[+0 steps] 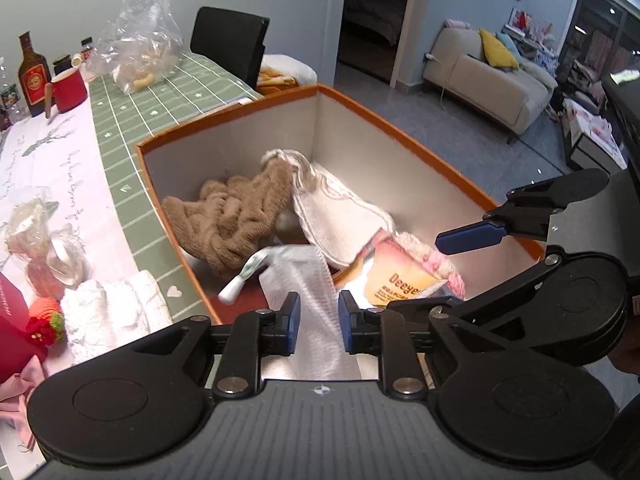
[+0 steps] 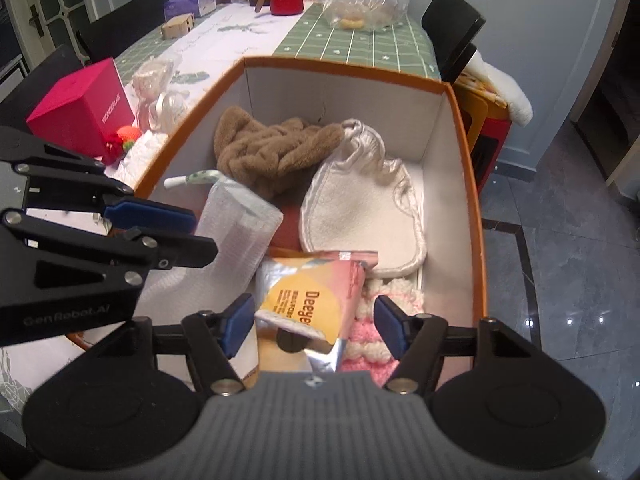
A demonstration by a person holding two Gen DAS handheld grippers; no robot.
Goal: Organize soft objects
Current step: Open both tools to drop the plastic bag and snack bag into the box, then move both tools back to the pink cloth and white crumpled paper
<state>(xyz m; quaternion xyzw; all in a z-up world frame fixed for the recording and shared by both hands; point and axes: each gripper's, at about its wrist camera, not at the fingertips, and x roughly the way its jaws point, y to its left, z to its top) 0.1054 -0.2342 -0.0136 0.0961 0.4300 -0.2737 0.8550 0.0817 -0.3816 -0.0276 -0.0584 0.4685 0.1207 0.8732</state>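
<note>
Beyond a dining table (image 2: 224,40) covered in a green checked cloth with a white runner, a living room with a pale sofa (image 1: 480,76) fades into dim light. At the table's near corner sits a large orange-rimmed box (image 2: 460,92) with white walls, already fairly full. Inside it lie a brown knitted cloth (image 2: 268,148) at the back, a cream mitt-shaped pad (image 2: 360,208) beside it, a white mesh bag (image 1: 304,280) with a green-and-white handle at its top, a printed yellow-and-pink packet (image 2: 316,300), and a pink-and-white crocheted piece (image 2: 372,320) half hidden under the packet. The left gripper (image 1: 319,316) stands narrowly parted around the mesh bag, pads seemingly just clear of it. The right gripper (image 2: 316,322) stands wide around the packet, not pressing it. This looks like the release step, both items just set down in the box. Next would likely be lifting both grippers clear without snagging the mesh, then reaching for the white cloth (image 1: 108,312) and the knitted strawberry (image 1: 48,318) left on the table beside a red box (image 2: 80,108).
</note>
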